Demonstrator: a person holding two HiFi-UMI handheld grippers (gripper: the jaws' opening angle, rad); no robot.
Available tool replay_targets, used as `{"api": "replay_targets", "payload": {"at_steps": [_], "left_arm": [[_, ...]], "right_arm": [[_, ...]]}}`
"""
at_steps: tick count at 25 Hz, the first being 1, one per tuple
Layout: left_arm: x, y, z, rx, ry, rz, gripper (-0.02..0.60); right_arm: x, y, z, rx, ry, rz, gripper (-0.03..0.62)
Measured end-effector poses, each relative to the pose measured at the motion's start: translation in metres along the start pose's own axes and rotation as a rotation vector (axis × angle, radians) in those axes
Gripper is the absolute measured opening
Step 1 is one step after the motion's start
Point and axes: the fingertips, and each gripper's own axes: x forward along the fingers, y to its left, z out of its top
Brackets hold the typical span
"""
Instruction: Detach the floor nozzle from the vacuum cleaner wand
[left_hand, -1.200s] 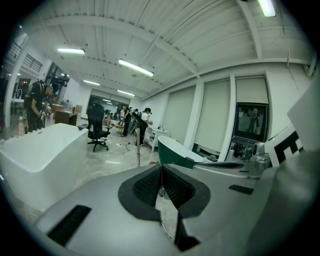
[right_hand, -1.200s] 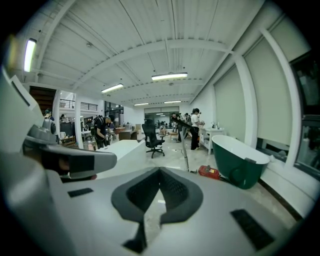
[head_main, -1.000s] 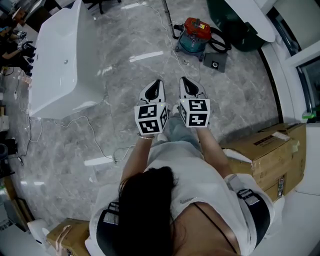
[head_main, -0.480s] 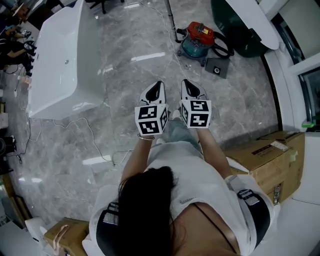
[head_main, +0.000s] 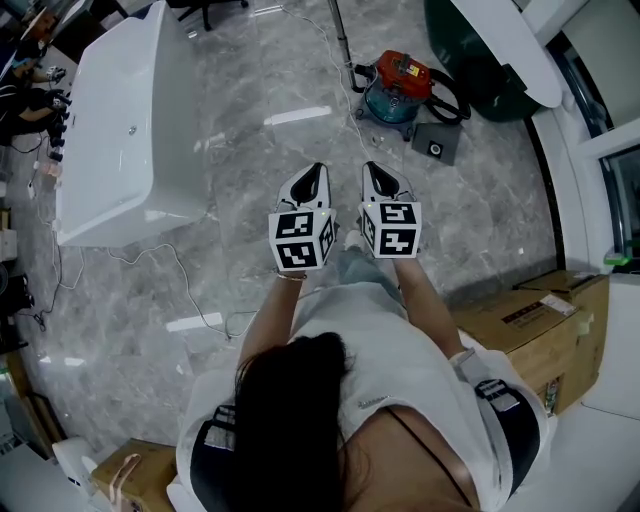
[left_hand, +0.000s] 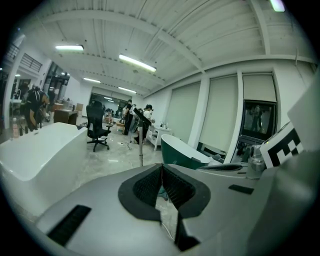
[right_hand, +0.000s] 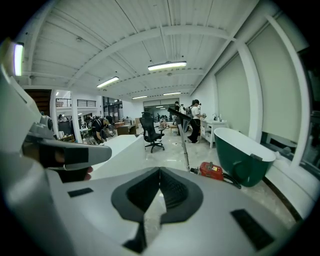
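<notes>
Fingers closed empty, left gripper (left_hand: 161, 167) and right gripper (right_hand: 159, 170) — red vacuum (right_hand: 212, 171) shows in right gripper view, not left.

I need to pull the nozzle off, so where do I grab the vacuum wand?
Grip the wand midway up its bare, straight tube, coming from your near side: it seems to stand upright by the vacuum, slim and even all along.

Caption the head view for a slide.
Both shut, the left hand-held gripper and right hand-held gripper point toward the red vacuum cleaner.
</notes>
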Motion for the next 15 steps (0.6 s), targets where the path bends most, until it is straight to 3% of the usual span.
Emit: {"api": "replay_targets", "payload": {"at_steps": [15], "left_arm": [[0.076,0.002,0.031,-0.013,-0.010,0.029,0.008]], "right_arm": [[0.064,-0.048,0.040,-0.031,-0.011,0.022,0.015]]}}
